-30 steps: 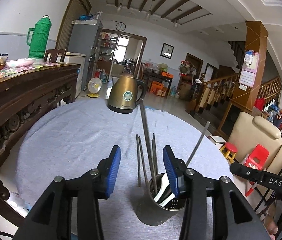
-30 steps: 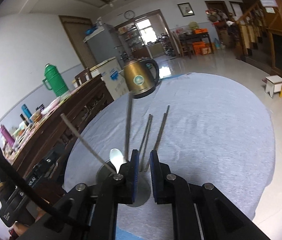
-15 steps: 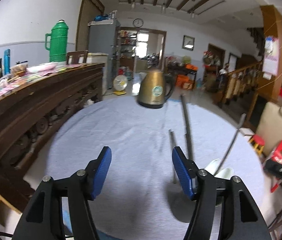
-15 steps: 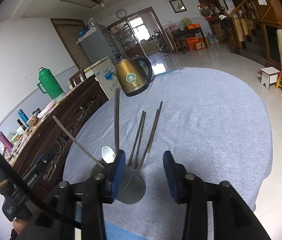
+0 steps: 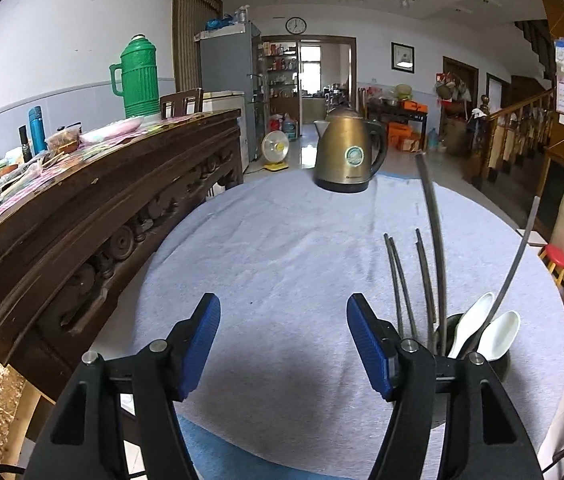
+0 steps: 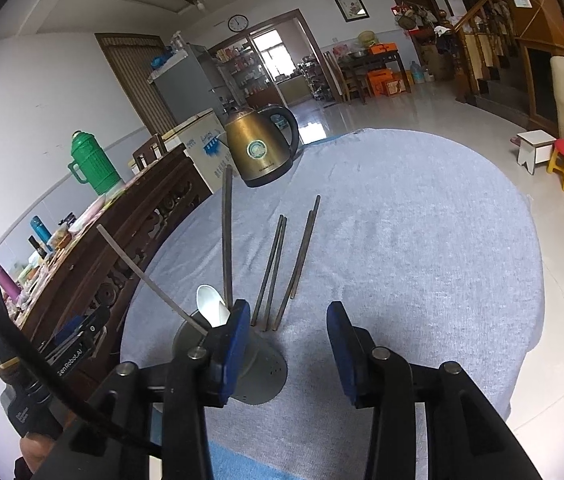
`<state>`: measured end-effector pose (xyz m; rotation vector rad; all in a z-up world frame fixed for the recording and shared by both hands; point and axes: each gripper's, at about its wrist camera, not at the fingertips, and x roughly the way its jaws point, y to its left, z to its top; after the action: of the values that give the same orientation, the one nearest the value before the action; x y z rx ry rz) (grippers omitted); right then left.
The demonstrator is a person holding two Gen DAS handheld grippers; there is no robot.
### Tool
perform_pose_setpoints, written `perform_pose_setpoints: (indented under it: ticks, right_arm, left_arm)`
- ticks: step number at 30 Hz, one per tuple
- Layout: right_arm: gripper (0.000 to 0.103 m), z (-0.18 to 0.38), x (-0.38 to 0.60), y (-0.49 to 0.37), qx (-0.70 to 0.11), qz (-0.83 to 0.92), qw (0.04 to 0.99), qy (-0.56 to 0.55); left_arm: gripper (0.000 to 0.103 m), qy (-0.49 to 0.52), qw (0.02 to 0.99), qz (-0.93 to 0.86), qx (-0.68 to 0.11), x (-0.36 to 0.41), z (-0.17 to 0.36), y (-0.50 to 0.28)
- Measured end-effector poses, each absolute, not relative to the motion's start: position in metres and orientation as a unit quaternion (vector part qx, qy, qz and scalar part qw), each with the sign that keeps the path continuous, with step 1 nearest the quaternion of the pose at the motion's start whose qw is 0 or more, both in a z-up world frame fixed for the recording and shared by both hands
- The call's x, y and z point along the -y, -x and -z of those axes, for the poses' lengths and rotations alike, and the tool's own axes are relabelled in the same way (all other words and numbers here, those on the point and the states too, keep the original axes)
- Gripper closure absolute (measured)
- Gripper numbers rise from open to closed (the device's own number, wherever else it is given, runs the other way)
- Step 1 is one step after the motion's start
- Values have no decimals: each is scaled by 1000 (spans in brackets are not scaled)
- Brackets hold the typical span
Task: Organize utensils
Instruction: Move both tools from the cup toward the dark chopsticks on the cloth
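A grey metal utensil cup (image 6: 260, 368) stands on the grey cloth. It holds two dark chopsticks (image 6: 226, 236) and white spoons (image 5: 497, 330). Several more dark chopsticks (image 6: 278, 272) lie flat on the cloth just beyond the cup; they also show in the left wrist view (image 5: 399, 280). My right gripper (image 6: 287, 344) is open and empty, right of the cup. My left gripper (image 5: 283, 342) is open and empty, left of the cup (image 5: 461, 356).
A brass kettle (image 5: 347, 156) stands at the far side of the round table (image 5: 282, 248). A dark wooden sideboard (image 5: 82, 216) with a green thermos (image 5: 138, 78) and bottles runs along the left. Stools and a chair stand to the right.
My right gripper has opened and let go of a chopstick, which now stands in the cup. My left gripper has opened wider and moved left, away from the cup.
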<state>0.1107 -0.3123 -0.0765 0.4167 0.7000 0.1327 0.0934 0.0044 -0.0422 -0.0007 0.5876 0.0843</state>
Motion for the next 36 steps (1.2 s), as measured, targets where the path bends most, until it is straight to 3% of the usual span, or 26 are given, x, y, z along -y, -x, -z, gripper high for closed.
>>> perform_pose_setpoints:
  ticks: [36]
  right_arm:
    - [60,136,320,-161,-414,-40,883,-217]
  left_arm:
    - [36,-12,924,-84,-372,-29,98,-146]
